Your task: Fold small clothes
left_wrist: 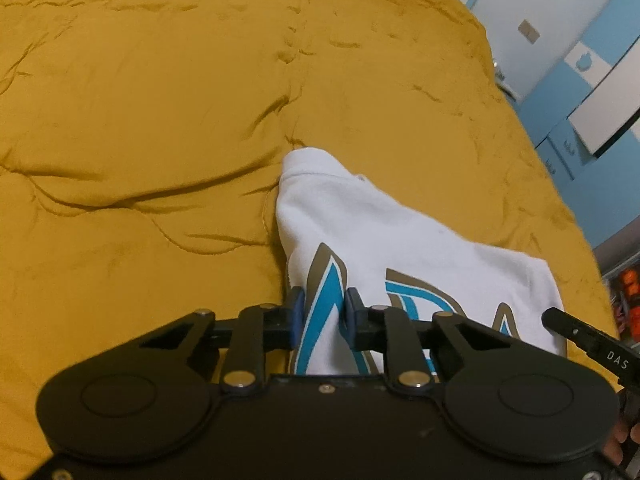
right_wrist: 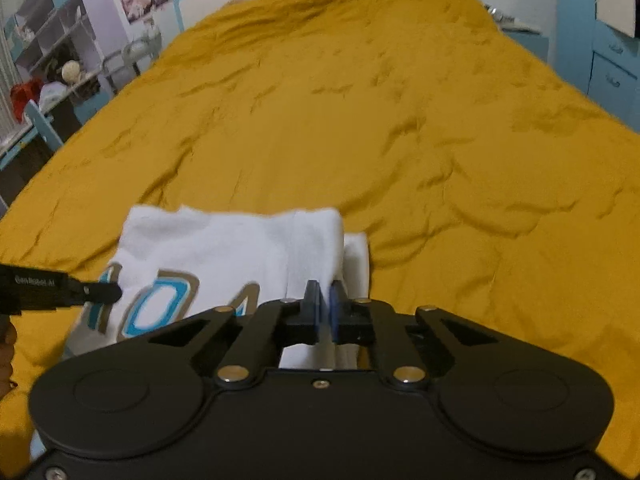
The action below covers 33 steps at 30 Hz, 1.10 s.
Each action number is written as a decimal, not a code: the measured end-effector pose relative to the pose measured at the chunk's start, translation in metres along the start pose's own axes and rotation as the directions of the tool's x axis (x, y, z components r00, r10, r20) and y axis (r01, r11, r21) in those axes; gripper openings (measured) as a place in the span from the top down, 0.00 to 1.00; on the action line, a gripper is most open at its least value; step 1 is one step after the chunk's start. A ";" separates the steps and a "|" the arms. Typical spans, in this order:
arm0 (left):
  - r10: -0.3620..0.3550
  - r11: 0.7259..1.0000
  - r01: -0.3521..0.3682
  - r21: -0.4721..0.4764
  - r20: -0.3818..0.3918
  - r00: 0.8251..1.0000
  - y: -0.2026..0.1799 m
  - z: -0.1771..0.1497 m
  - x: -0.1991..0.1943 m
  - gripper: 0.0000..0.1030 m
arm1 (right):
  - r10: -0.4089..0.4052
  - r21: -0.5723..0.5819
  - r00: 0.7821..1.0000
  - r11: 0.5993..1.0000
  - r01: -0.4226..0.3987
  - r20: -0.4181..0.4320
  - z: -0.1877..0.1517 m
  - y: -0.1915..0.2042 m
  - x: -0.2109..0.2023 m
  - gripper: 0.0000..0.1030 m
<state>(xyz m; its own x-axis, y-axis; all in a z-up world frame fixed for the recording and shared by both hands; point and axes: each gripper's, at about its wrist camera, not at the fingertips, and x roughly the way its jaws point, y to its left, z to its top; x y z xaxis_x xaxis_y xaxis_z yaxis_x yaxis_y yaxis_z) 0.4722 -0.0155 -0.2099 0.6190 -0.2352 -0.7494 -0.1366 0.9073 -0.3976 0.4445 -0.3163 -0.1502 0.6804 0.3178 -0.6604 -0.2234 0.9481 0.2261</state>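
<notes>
The left gripper (left_wrist: 322,312) is pointing down at the near edge of a white printed T-shirt (left_wrist: 360,224), its blue-padded fingers (left_wrist: 297,304) standing a little apart with a raised fold of the printed fabric running up between them. The cloth is filling the gap, but whether the pads are actually pressing it cannot be told from this view. At the lower right of the left wrist view, the tip of the other tool, lettered "DAS", is reaching in over the shirt's right edge.

The right gripper (right_wrist: 325,300) is sitting at the shirt's (right_wrist: 224,240) right-hand edge, its jaws pressed together and pinching a thin fold of the white cloth, which is also showing below the fingers, against the tool's body. A folded-over layer is lying just to the right of the fingers.

The shirt is lying on a mustard-yellow quilted bedspread (right_wrist: 380,120), near its front edge, partly folded, with blue and tan lettering (right_wrist: 160,304) facing up. In the left wrist view a sleeve or corner is stretching away toward the middle of the bed.

Beyond the shirt, the wrinkled bedspread is covering the whole bed. Farther off, a shelf unit (right_wrist: 52,40) with small objects is standing at the left, and blue drawers (right_wrist: 612,76) are lining the right wall.
</notes>
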 end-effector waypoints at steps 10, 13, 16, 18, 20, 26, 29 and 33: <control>0.069 0.997 -0.068 0.032 -0.031 0.997 0.005 -0.007 0.013 0.60 | -0.014 0.069 0.997 0.997 0.019 -0.078 -0.012 -0.020 0.029 0.92; 0.099 0.994 -0.098 0.047 -0.015 0.995 0.000 -0.008 -0.003 0.61 | -0.019 0.080 0.998 0.997 0.024 -0.063 -0.009 -0.019 0.013 0.77; 0.108 0.992 -0.108 0.069 -0.003 0.994 -0.007 -0.015 -0.026 0.51 | -0.021 0.040 0.999 0.999 0.022 -0.046 -0.009 -0.012 -0.011 0.75; 0.109 0.991 -0.109 0.075 0.001 0.994 -0.009 -0.026 -0.042 0.46 | -0.006 0.027 0.999 1.000 0.008 -0.041 -0.012 -0.006 -0.031 0.69; 0.101 0.992 -0.101 0.082 0.003 0.995 -0.009 -0.043 -0.057 0.43 | 0.005 0.029 1.000 1.000 -0.004 -0.029 -0.019 -0.001 -0.051 0.58; 0.108 0.992 -0.106 0.063 -0.037 0.993 -0.002 -0.091 -0.077 0.39 | -0.006 -0.020 0.997 1.000 0.005 -0.076 -0.055 0.010 -0.076 0.56; 0.099 0.994 -0.097 0.049 -0.031 0.995 -0.001 -0.104 -0.080 0.41 | -0.015 -0.043 0.993 0.999 0.009 -0.121 -0.072 0.014 -0.073 0.65; 0.045 0.999 -0.043 0.032 -0.058 0.997 -0.002 -0.103 -0.074 0.77 | -0.001 -0.022 0.991 1.000 -0.002 -0.135 -0.080 0.015 -0.072 0.91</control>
<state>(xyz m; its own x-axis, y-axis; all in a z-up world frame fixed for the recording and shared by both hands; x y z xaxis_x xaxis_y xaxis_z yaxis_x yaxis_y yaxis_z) 0.3470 -0.0352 -0.2079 0.5665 -0.2142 -0.7958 -0.1382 0.9273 -0.3480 0.3361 -0.3240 -0.1569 0.5798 0.3152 -0.7513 -0.2401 0.9473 0.2121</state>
